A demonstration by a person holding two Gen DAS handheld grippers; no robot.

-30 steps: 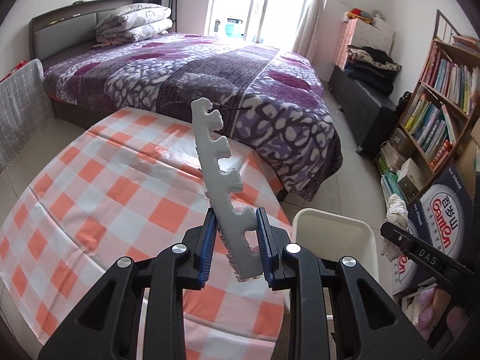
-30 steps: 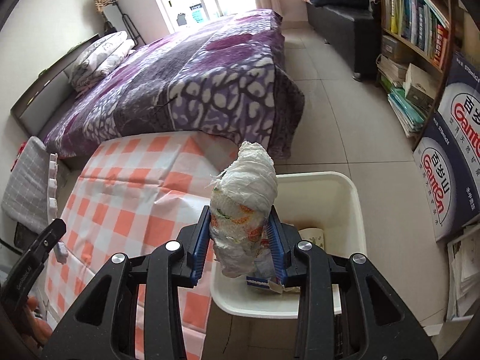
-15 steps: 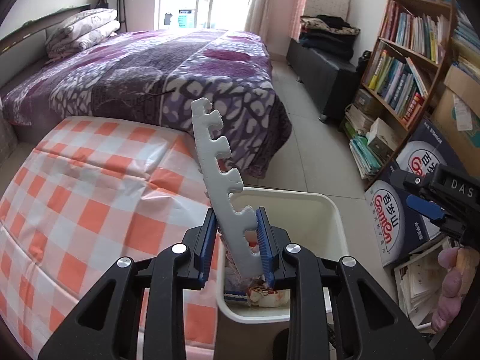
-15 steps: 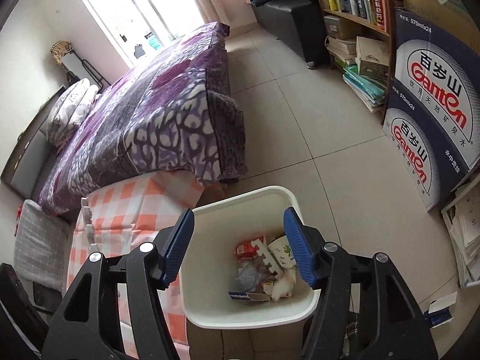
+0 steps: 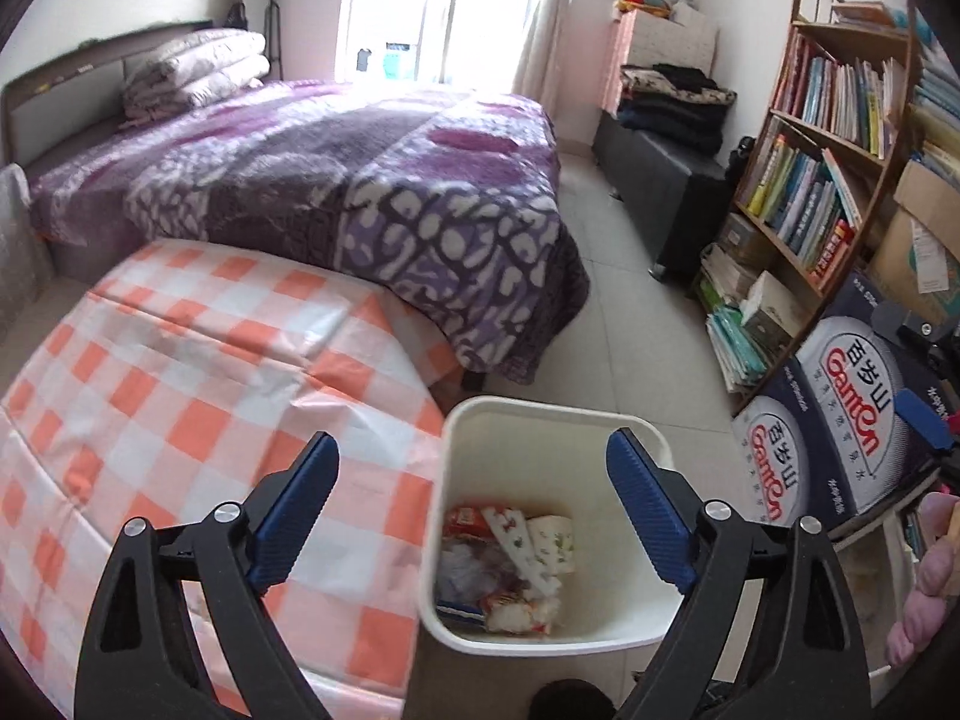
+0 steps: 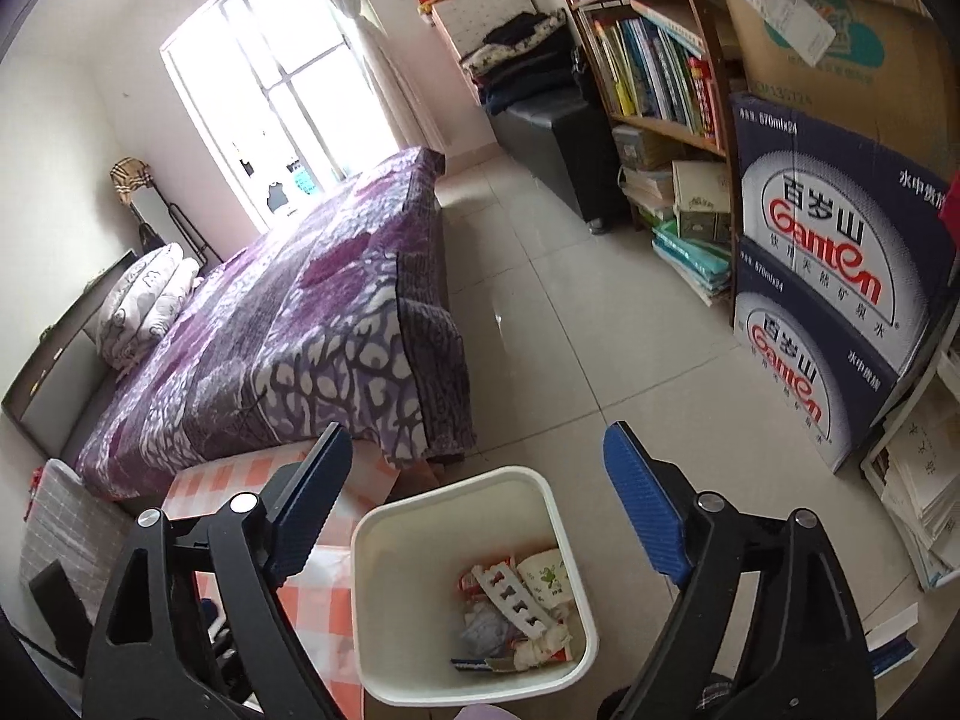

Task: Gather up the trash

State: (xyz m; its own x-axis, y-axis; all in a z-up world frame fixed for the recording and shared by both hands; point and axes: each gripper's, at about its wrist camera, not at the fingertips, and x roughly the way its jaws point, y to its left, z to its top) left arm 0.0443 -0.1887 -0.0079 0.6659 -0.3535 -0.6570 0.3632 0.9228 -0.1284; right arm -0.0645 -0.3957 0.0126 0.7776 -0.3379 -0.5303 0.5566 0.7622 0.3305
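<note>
Seemingly, the collecting was close to finished when these views were taken. Furthest left, the table under its orange-and-white checked plastic cloth (image 5: 198, 396) showed no litter on the stretch visible from the left wrist view, though its near and far-left parts ran out of sight, so stray pieces there could not be ruled out. Over the table's right edge, the left gripper (image 5: 474, 510) was spread wide with its blue pads holding nothing, one finger above the cloth and the other above the bin. Just beside the table, on the tiled floor, stood the cream square plastic waste bin (image 5: 540, 411), and the trash lay at its bottom: a white notched foam strip (image 5: 521, 549) resting diagonally on top, a crumpled printed paper wad (image 5: 552, 540) touching it, and red snack wrappers (image 5: 465, 519) mixed with greyish film underneath. From the right wrist view the right gripper (image 6: 477, 507) also hung splayed and unloaded above the same bin (image 6: 384, 540), with the foam strip (image 6: 510, 597) plainly inside. What remained, by my judgement, was at most a check of the unseen tabletop for leftovers.
</note>
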